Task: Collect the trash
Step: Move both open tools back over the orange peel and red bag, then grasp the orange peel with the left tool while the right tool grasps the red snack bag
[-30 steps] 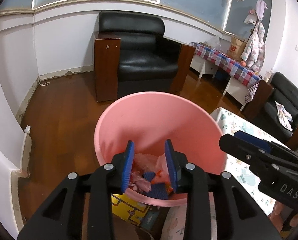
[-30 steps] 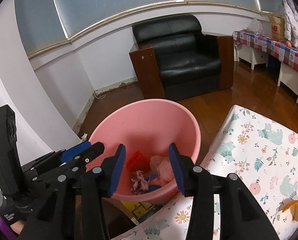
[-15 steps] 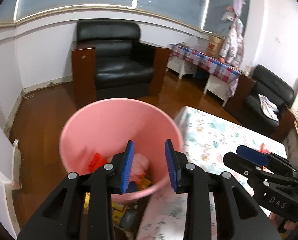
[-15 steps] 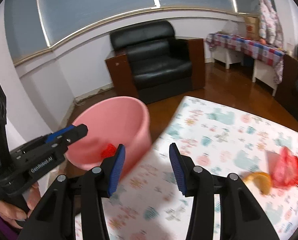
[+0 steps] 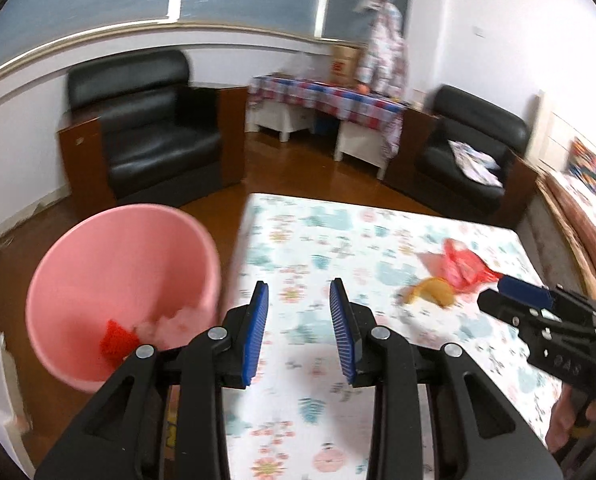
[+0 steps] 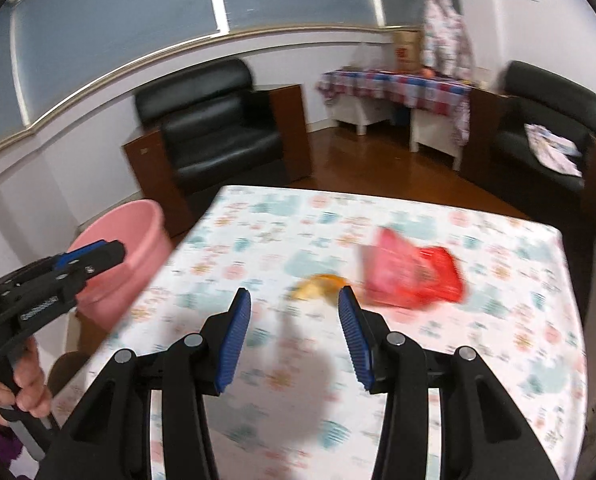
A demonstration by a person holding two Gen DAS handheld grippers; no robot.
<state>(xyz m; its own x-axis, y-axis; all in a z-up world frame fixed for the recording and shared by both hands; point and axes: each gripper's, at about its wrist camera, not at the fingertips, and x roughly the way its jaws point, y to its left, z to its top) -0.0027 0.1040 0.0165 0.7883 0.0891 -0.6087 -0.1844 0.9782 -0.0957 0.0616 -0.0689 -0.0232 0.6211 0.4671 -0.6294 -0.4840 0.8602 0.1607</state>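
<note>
While two pieces of trash remain on the patterned tablecloth (image 6: 498,360), each is listed here by likely handling.

Item one: red plastic bag (image 6: 410,276), crumpled, lying on the far right part of the table. It looks thin, light and limp; it would probably crush flat under the pads and slip if only a loose edge is taken. A bunched fold near its middle seems the safest hold.

Item two: orange peel (image 6: 318,286), a curved scrap just left of the bag, touching it or nearly so; blur hides which. It appears light, slightly stiff and possibly slick on the inner side. Pinching across its raised arch should serve.

Right gripper (image 6: 293,336): fingers spread, nothing between them, aimed at the peel from the near side and clear of it.

Left gripper (image 5: 298,332): fingers spread and empty, above the table's near left part, close to the bin.

Container: pink bin (image 5: 77,248), round, open-topped, standing off the table's left edge. Contents: a red ridged piece (image 5: 115,338) and pale pink crumpled material (image 5: 169,326) at the bottom; anything more is hidden by the wall. Ample room remains, by the look of it.

Surroundings: black armchair (image 6: 217,128) beyond the table.
</note>
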